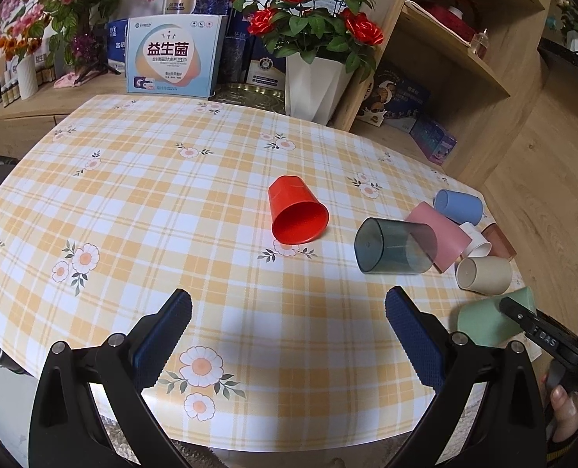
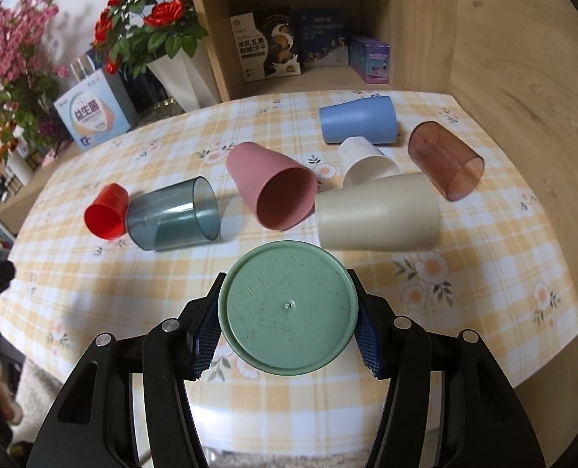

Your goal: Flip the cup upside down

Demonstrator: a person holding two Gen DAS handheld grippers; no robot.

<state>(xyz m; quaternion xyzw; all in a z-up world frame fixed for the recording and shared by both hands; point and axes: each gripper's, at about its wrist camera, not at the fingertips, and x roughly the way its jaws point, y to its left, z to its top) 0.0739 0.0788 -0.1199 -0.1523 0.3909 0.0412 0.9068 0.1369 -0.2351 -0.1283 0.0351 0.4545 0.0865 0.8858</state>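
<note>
Between the right tongs (image 2: 287, 327), green cup (image 2: 287, 308).

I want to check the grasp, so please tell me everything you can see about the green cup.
The green cup is pale mint with dark speckles, matte like plastic. The right wrist view shows its round flat base facing the camera, with raised lettering and a small centre mark. The right gripper is shut on it, one pad on each side near the base. The left wrist view shows the cup's side above the checked tablecloth. Whether it touches the table cannot be told.

"益生菌" on blue-white box (image 1: 171, 56)
</note>
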